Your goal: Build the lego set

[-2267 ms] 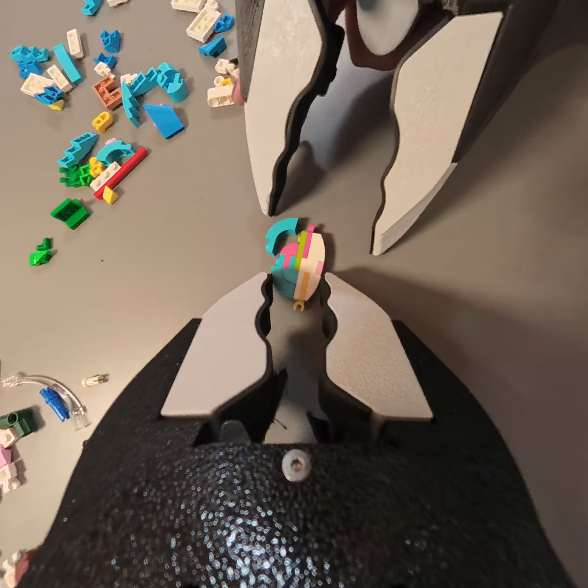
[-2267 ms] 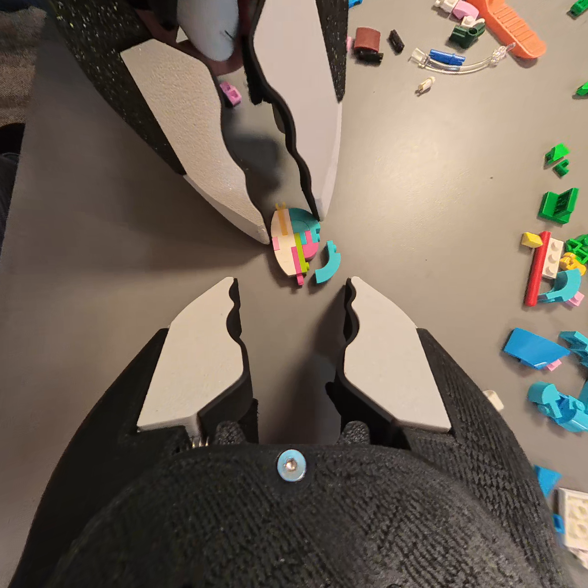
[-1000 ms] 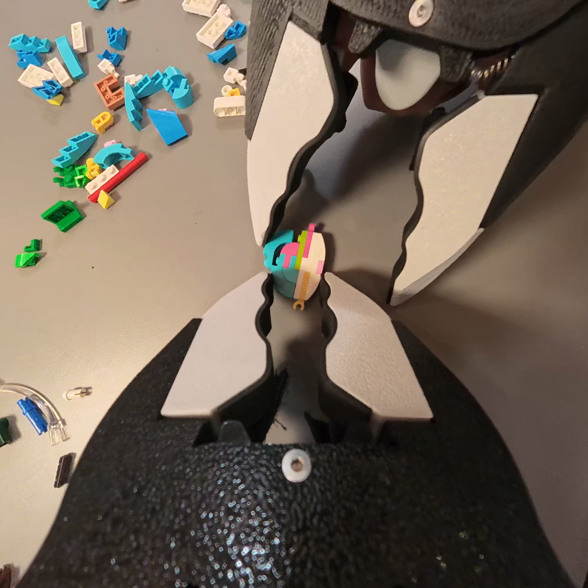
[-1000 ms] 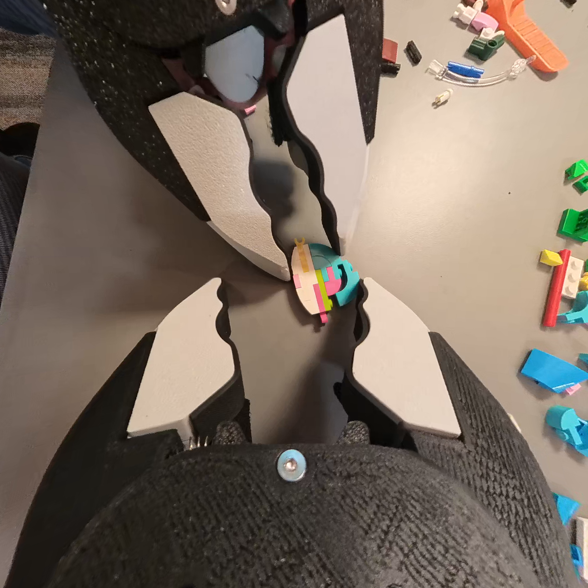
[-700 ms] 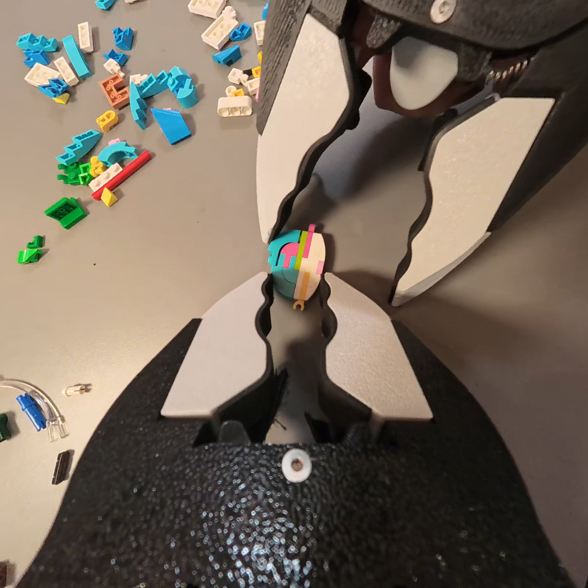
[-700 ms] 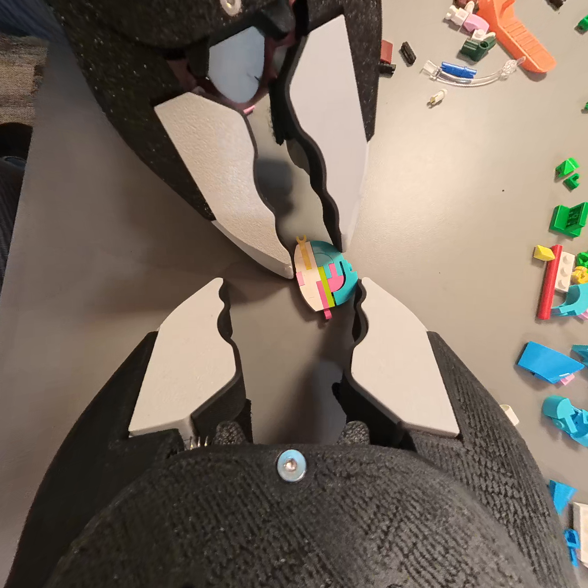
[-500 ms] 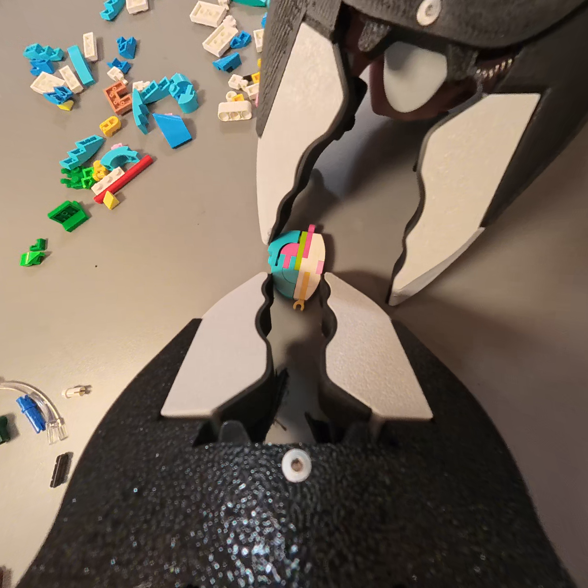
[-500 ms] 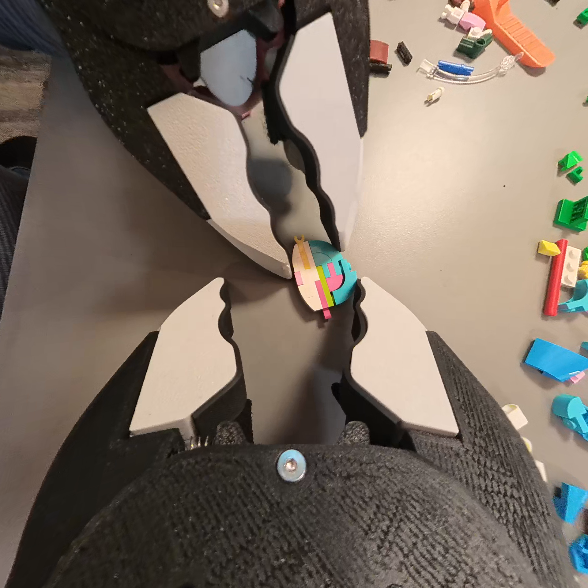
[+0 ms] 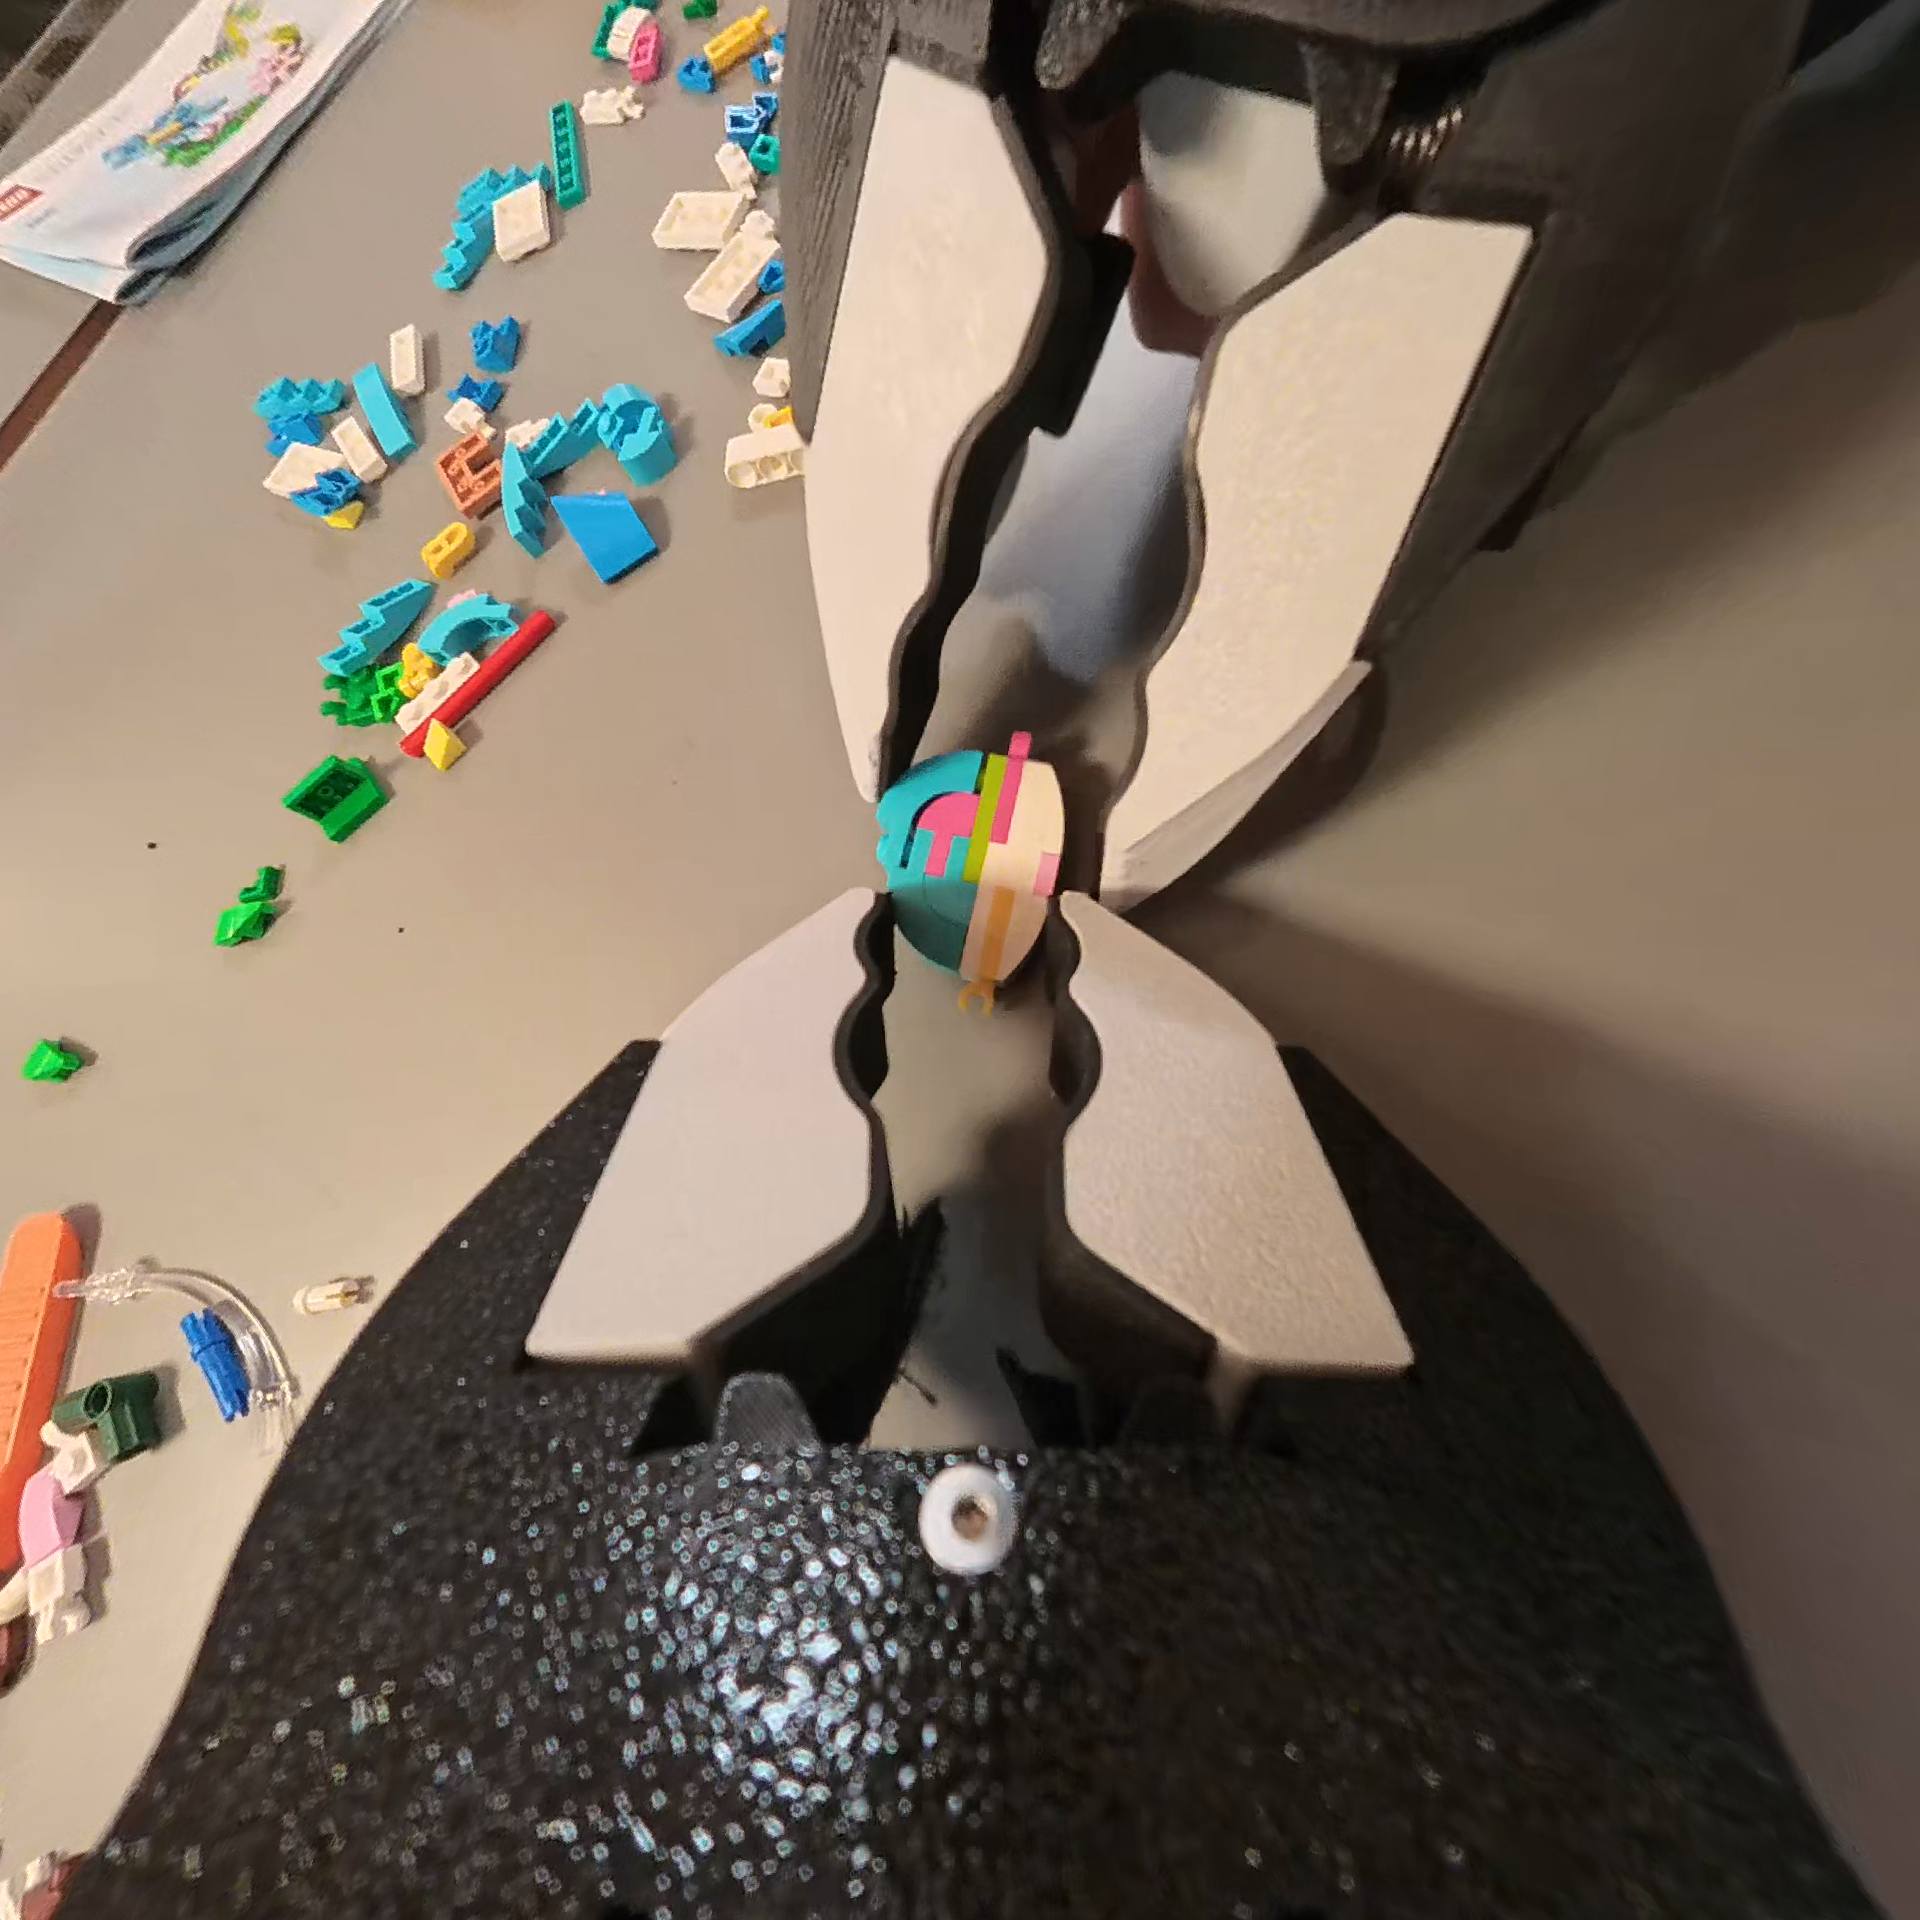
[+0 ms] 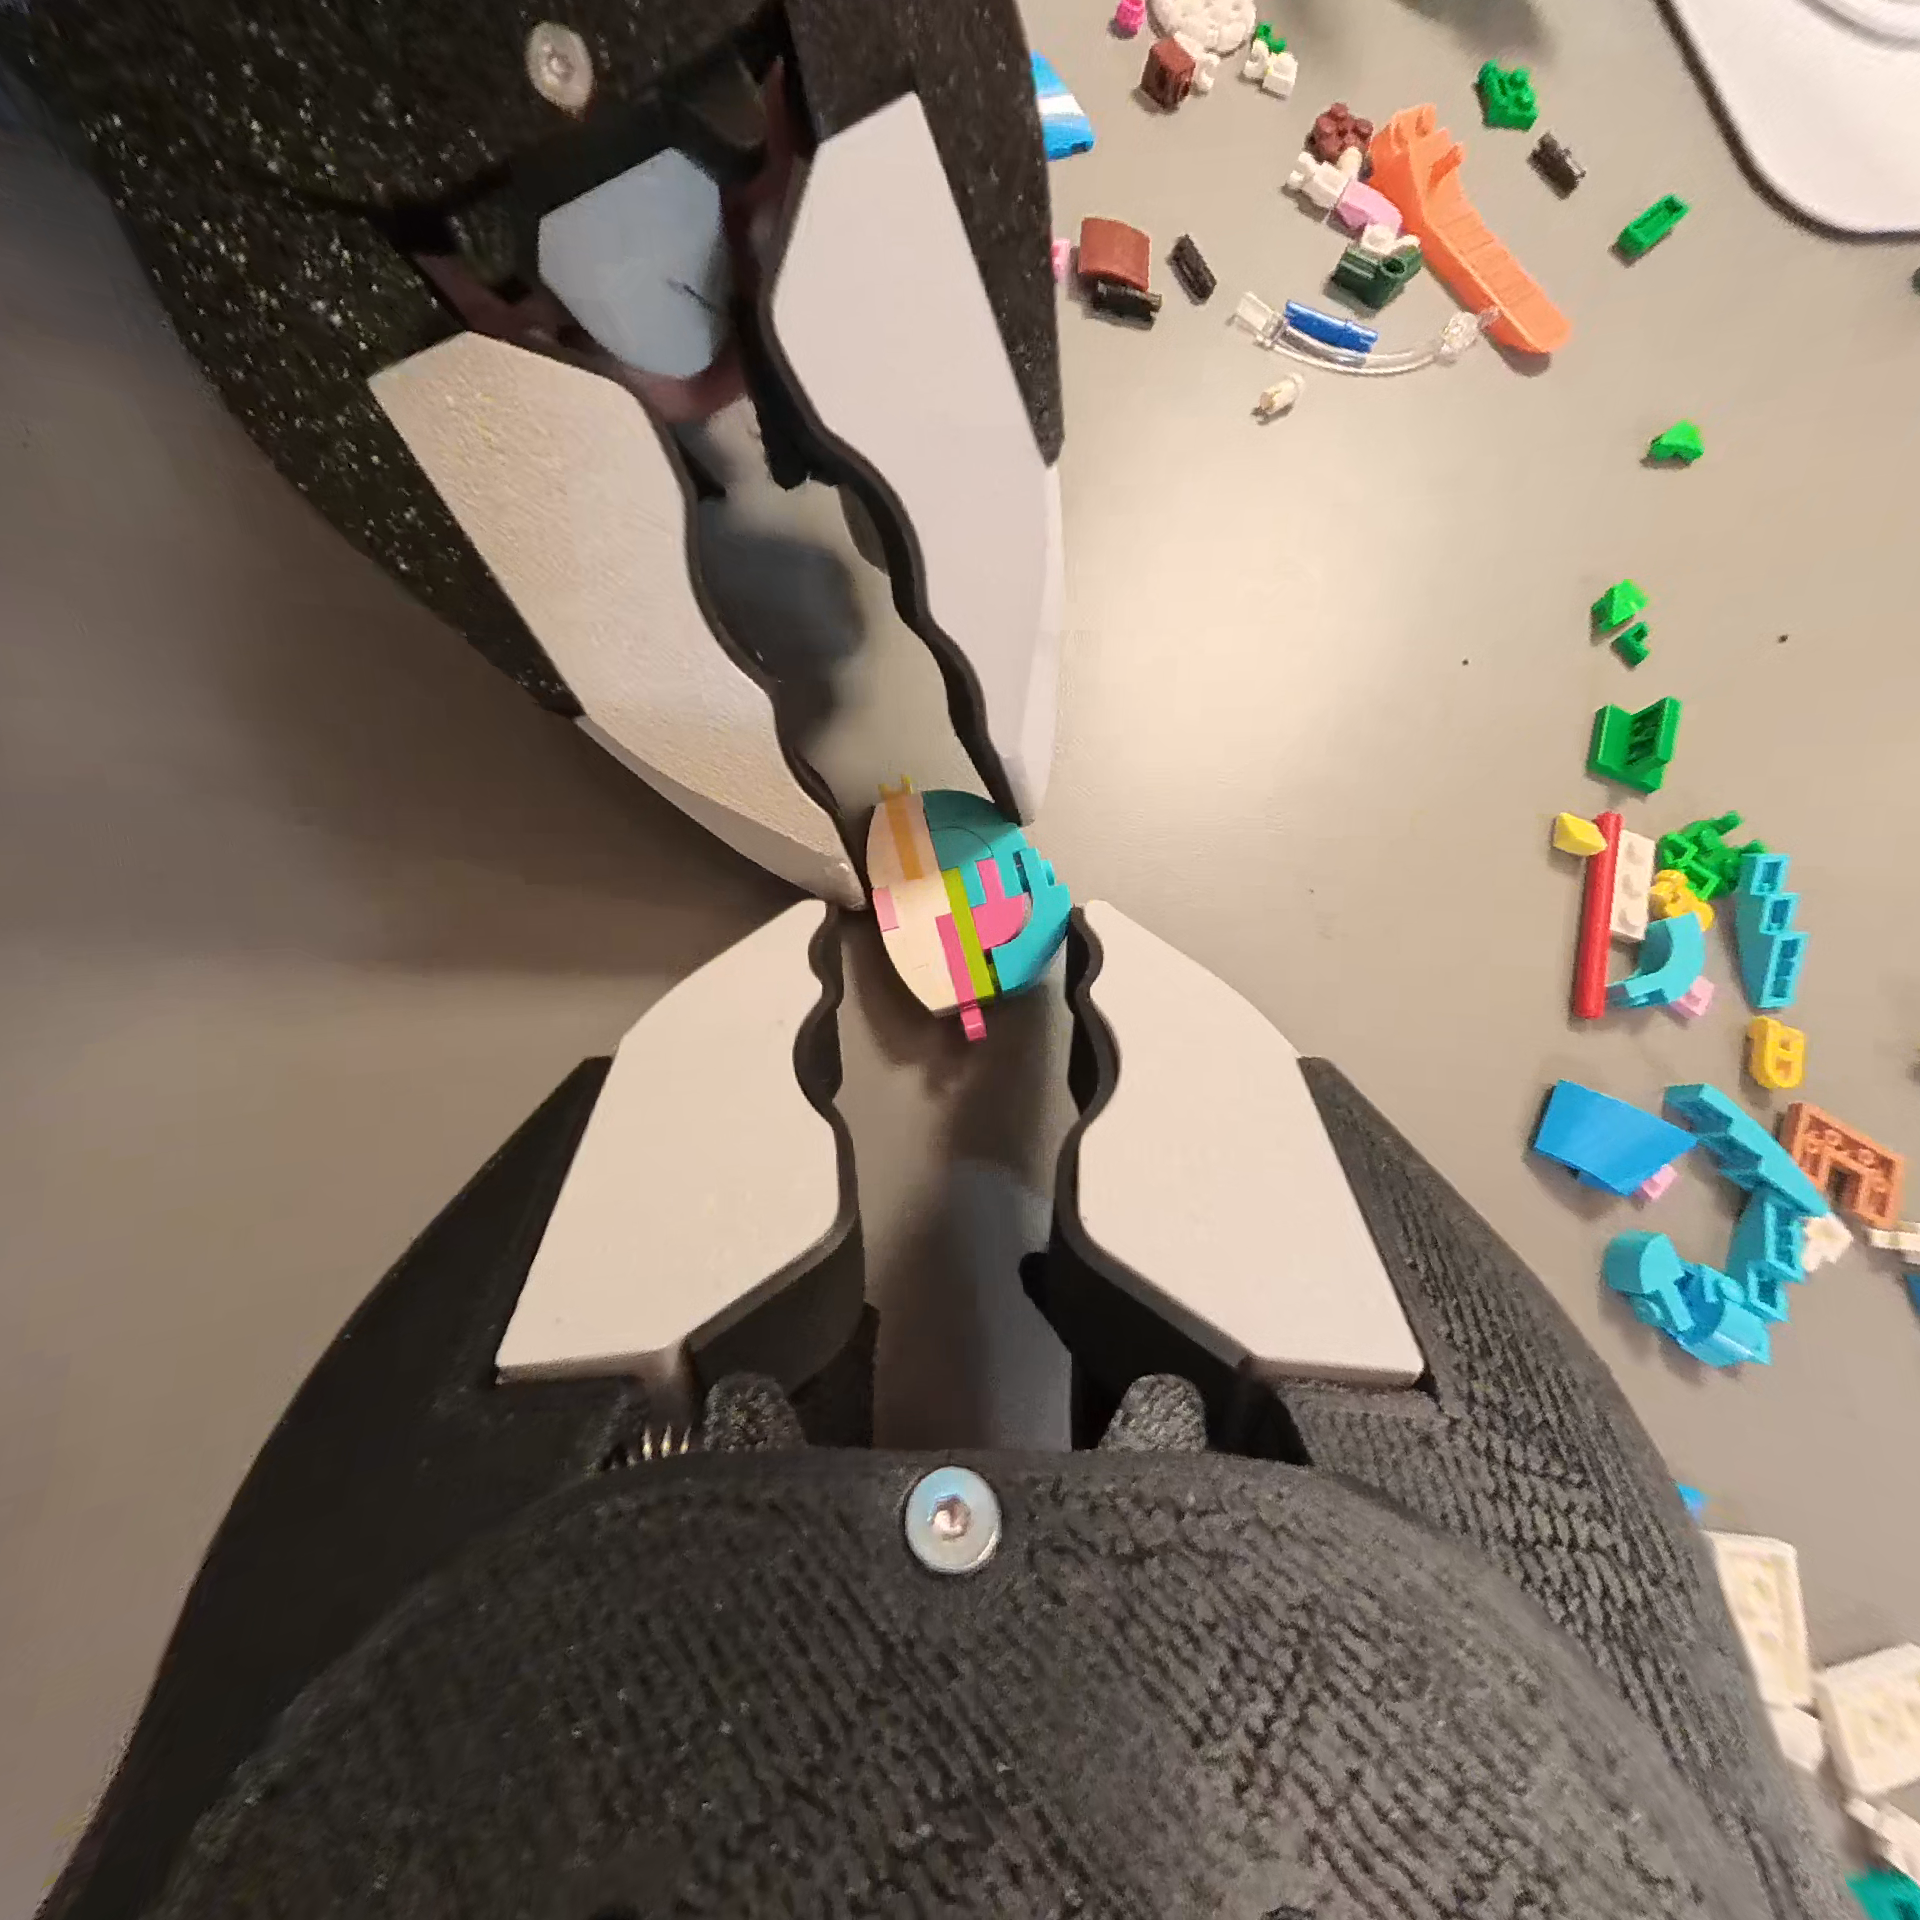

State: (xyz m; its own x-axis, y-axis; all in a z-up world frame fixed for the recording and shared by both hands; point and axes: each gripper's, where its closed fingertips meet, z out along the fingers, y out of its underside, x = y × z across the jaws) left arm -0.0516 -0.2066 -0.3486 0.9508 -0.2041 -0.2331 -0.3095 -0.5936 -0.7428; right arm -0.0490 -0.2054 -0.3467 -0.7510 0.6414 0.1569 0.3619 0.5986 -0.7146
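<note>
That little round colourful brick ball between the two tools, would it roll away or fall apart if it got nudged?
The brick ball looks rounded, so it would probably roll on the smooth grey table if released. It is made of many small pieces with pink and yellow bits sticking out, so a hard squeeze might pop some off. Being small plastic, it is likely light.

Two grippers are shown, the left gripper point(image 9: 971, 909) and the right gripper point(image 10: 951, 909), with one round multicoloured lego assembly point(image 9: 971, 857) between them. One instruction booklet point(image 9: 177, 135), one orange brick separator point(image 10: 1460, 234), one red rod point(image 9: 478, 681), one clear curved tube point(image 10: 1361, 348) and one brown arch piece point(image 10: 1834, 1158) are counted on the grey table point(image 9: 571, 935). The loose bricks point(image 9: 499, 468) are too many and too overlapped for an exact count.
</note>
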